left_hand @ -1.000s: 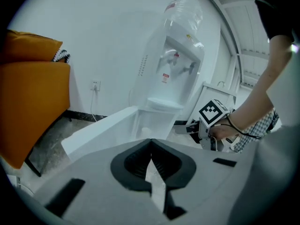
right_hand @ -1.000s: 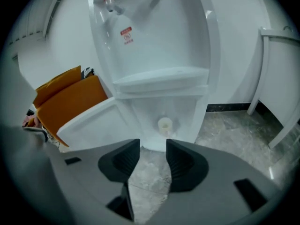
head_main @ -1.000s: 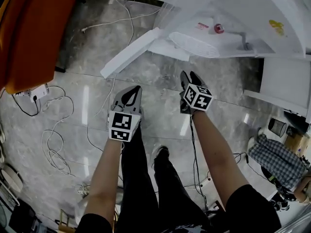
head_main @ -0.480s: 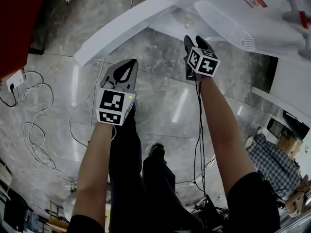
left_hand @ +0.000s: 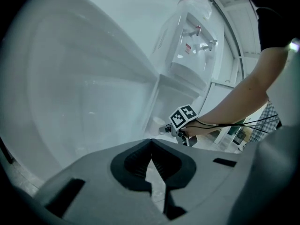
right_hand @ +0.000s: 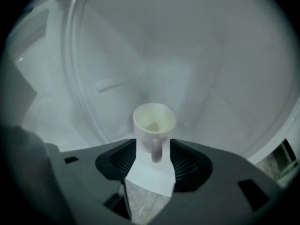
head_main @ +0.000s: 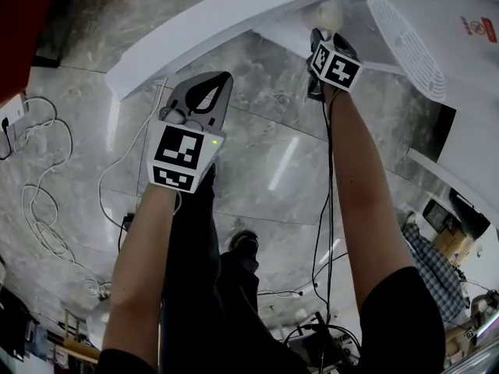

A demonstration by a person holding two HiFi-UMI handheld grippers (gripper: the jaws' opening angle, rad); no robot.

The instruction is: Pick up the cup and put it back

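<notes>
A cream cup [right_hand: 154, 122] stands upright on a white ledge [right_hand: 151, 177], with its handle [right_hand: 156, 150] turned toward my right gripper [right_hand: 153, 149]. The jaws are opening and stand on either side of the cup's lower part and handle, with a gap at each side. In the head view the cup [head_main: 329, 14] shows just past my right gripper [head_main: 318, 36] at the top. My left gripper [head_main: 221, 79] hangs over the floor to the left, shut and empty; its jaw tips meet in the left gripper view [left_hand: 151, 145].
The white ledge [head_main: 210, 23] belongs to a white unit with a ribbed grille [head_main: 405, 45] at the right. Cables [head_main: 39, 201] trail over the grey marble floor at the left. A red object [head_main: 19, 37] fills the top left corner.
Both grippers have moved forward toward the white unit. My right gripper has come up to the ledge and now has the cup between its jaws.
</notes>
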